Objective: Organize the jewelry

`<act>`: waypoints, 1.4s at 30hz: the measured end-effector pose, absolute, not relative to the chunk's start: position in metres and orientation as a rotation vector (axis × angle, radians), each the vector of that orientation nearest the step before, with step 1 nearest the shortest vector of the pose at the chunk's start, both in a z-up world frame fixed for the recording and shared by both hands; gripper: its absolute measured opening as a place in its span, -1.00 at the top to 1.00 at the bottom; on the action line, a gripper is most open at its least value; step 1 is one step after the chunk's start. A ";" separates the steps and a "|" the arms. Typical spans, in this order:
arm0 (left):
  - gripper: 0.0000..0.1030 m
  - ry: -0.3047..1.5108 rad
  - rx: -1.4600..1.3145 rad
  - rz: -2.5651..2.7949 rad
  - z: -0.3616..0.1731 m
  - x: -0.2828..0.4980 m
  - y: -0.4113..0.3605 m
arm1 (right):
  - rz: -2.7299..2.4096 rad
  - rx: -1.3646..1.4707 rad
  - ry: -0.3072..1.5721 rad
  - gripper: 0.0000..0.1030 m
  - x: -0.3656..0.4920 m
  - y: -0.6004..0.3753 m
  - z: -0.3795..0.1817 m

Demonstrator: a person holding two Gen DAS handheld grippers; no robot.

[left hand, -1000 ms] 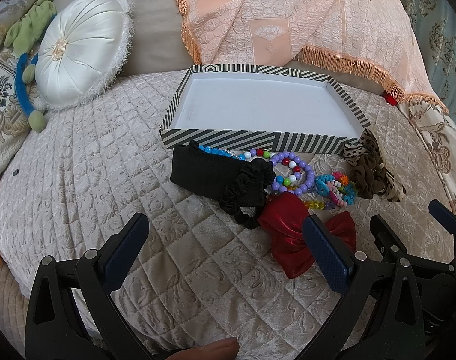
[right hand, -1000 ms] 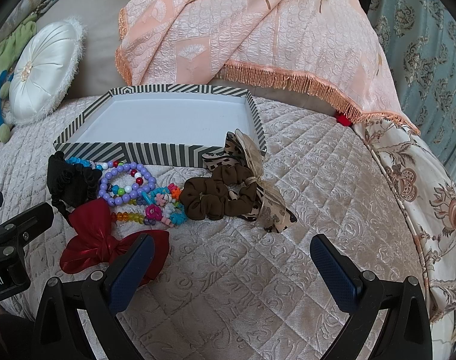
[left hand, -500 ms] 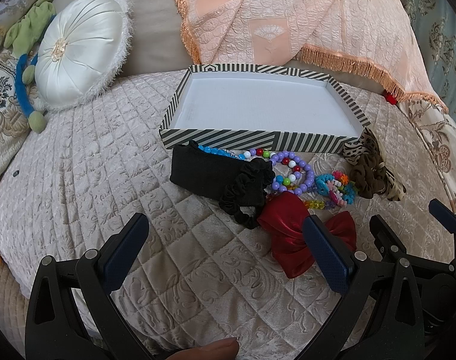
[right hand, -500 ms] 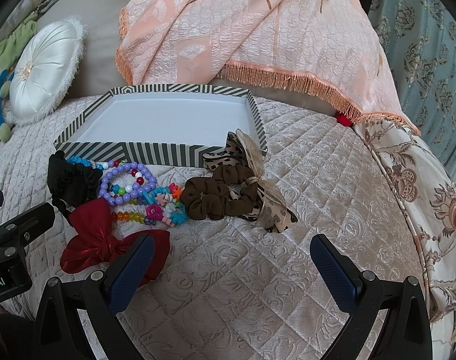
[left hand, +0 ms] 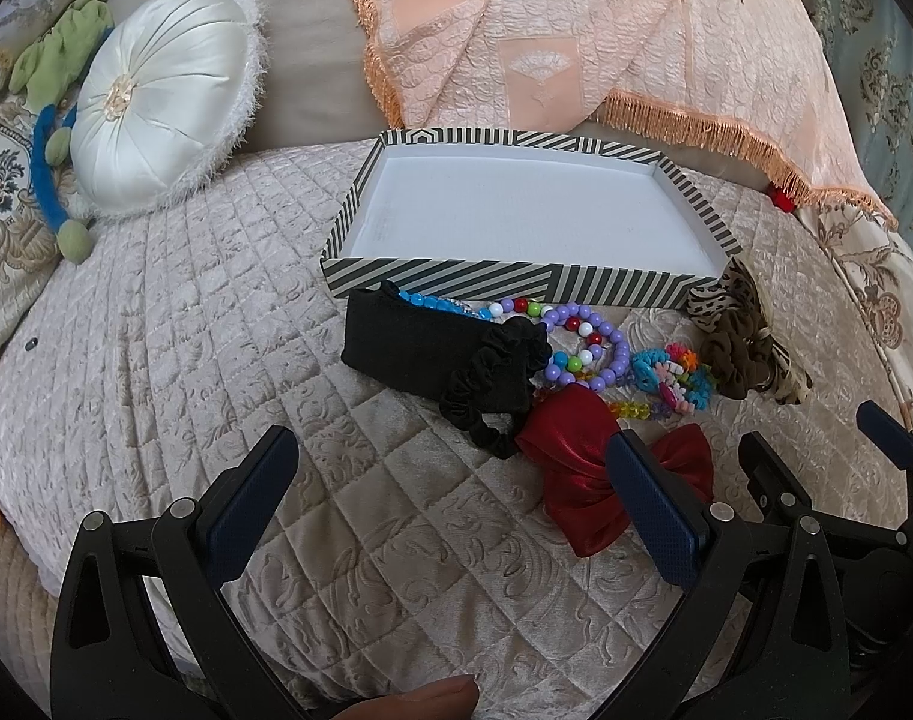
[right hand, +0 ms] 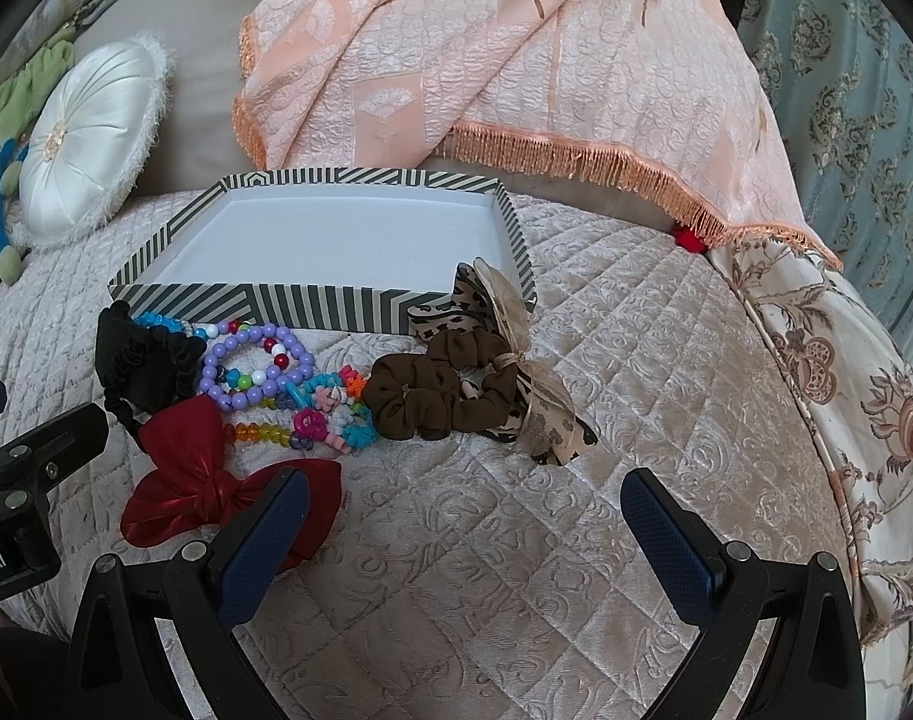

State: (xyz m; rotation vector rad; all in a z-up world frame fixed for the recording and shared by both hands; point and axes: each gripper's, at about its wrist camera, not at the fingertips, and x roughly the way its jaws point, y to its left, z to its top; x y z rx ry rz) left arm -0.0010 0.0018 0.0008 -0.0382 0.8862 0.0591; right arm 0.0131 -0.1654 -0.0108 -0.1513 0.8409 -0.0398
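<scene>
The left tongs [left hand: 453,501] are hovering with fingers spread wide and gripping nothing, above the quilted bed cover [left hand: 204,324]. At their 2 o'clock a red satin bow [left hand: 570,450] is lying on the cover, partly hidden behind the right-side finger. The right tongs [right hand: 465,525] are likewise standing wide apart and empty; the bow is showing at their 10 o'clock, and the left tongs' frame is poking in at 9 o'clock.

Further out at 12 o'clock, the jewelry is sitting in a loose row: a black scrunchie [left hand: 495,372] on a black cloth band [left hand: 396,339], a purple bead bracelet [right hand: 255,366] touching mixed coloured bead strings [right hand: 330,408], then a brown scrunchie [right hand: 441,390] resting against a leopard-print bow [right hand: 540,414]. Just behind the row, the striped tray [left hand: 456,282] is lying with nothing in its white inside. Beyond, a white round cushion [left hand: 162,120] is leaning at 10 o'clock and a peach fringed throw [right hand: 516,72] is draping at 12 o'clock.
</scene>
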 end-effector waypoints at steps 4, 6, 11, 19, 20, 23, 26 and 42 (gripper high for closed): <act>-0.99 0.887 -0.040 0.059 0.001 -0.001 0.002 | -0.040 -0.147 0.850 -1.00 0.014 -0.166 -0.012; -0.99 0.887 -0.039 0.059 0.001 -0.001 0.002 | -0.040 -0.143 0.856 -1.00 0.014 -0.166 -0.013; -0.99 0.887 -0.040 0.059 0.001 -0.001 0.002 | -0.044 -0.118 0.852 -1.00 0.013 -0.170 -0.012; -0.99 0.887 -0.040 0.059 0.001 -0.001 0.002 | -0.050 -0.137 0.849 -1.00 0.014 -0.169 -0.011; -0.99 0.886 -0.040 0.059 0.001 -0.001 0.002 | -0.052 -0.133 0.848 -1.00 0.014 -0.170 -0.011; -0.99 0.887 -0.039 0.059 0.001 -0.001 0.002 | -0.054 -0.131 0.850 -1.00 0.014 -0.170 -0.011; -0.99 0.887 -0.040 0.059 0.001 -0.001 0.002 | -0.057 -0.132 0.849 -1.00 0.015 -0.170 -0.012; -0.99 0.883 -0.055 0.149 0.023 0.015 0.049 | -0.112 -0.044 0.836 -1.00 0.020 -0.196 -0.008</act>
